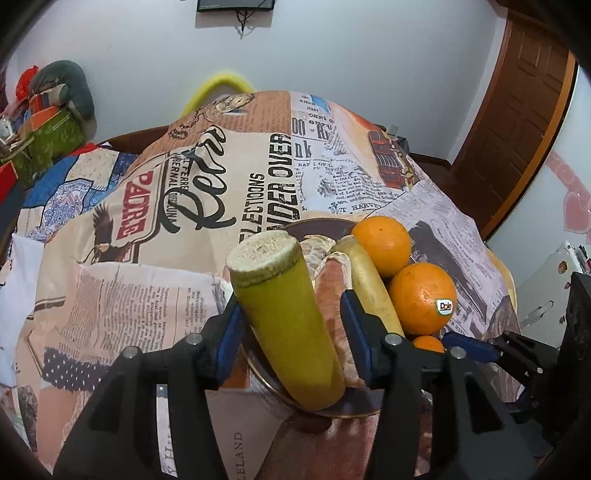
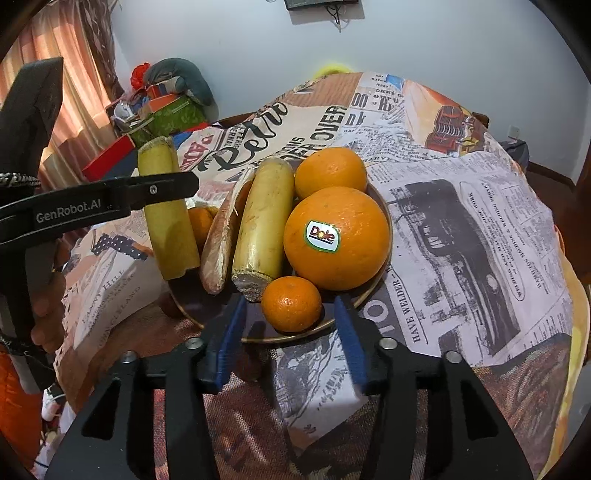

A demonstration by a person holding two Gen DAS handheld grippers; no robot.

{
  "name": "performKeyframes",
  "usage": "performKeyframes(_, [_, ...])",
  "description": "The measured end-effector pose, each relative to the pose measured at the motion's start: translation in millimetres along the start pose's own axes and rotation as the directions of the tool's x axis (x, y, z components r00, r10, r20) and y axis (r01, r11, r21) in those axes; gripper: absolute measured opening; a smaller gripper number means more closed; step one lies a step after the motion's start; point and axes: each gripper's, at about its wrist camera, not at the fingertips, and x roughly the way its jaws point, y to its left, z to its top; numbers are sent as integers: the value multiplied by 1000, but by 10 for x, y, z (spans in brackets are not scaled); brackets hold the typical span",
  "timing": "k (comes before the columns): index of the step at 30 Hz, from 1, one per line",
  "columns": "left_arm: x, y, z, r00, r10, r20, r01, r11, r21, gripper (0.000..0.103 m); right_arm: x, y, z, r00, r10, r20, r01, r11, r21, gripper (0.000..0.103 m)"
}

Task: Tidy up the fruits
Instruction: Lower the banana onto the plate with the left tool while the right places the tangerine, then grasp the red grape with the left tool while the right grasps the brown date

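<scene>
Green sugarcane piece (image 1: 284,321) clamped in left hand-held gripper (image 1: 291,321) above plate (image 2: 373,291); right hand-held gripper (image 2: 288,325) apart.

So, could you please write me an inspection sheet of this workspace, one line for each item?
Surface: table under a newspaper-print cloth.
Job's things: dark round plate holding a large orange with a Dole sticker, a second orange, a small mandarin, a yellow-green cane piece and a peeled pomelo segment.
Clutter: nothing seen on the cloth.
Grippers: left gripper shut on a second cane stick, above the plate's edge; right gripper open, near the mandarin.
Cables: wires hanging under a wall screen.
Surroundings: pile of boxes and fabrics, striped curtain, brown wooden door.
</scene>
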Motion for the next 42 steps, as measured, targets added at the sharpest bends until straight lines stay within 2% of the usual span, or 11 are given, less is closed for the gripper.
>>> performKeyframes(4, [-5, 13, -8, 1000, -23, -14, 23, 1000, -1, 59, -56, 5, -20, 1000, -9, 2, 9, 1000, -3, 47])
performKeyframes(7, [30, 3, -16, 1000, 4, -28, -3, 1000, 11, 59, -97, -1, -31, 1000, -12, 6, 12, 1000, 1, 48])
performKeyframes(10, [65, 25, -51, 999, 13, -48, -13, 1000, 8, 65, -133, -3, -36, 1000, -16, 9, 16, 1000, 1, 48])
performKeyframes(22, [160, -44, -184, 995, 18, -102, -12, 998, 59, 66, -190, -18, -53, 999, -26, 20, 26, 1000, 3, 48])
performKeyframes(24, [127, -33, -218, 995, 10, -100, -5, 999, 48, 69, -194, -22, -55, 999, -28, 19, 28, 1000, 4, 48])
performKeyframes(29, [5, 47, -270, 995, -24, -95, 23, 1000, -4, 70, -218, -2, -89, 999, -32, 16, 32, 999, 1, 48])
performKeyframes(33, [-143, 2, -322, 998, -16, -54, 18, 999, 33, 70, -243, 39, -135, 999, -34, 9, 34, 999, -7, 48])
performKeyframes(36, [-174, -31, -337, 999, -15, -51, 17, 998, 54, 70, -259, 63, -160, 999, -34, 5, 34, 999, -12, 48])
performKeyframes(42, [-287, 8, -422, 999, -21, -38, 23, 999, 45, 70, -305, 102, -194, 999, -31, 7, 31, 999, -20, 48])
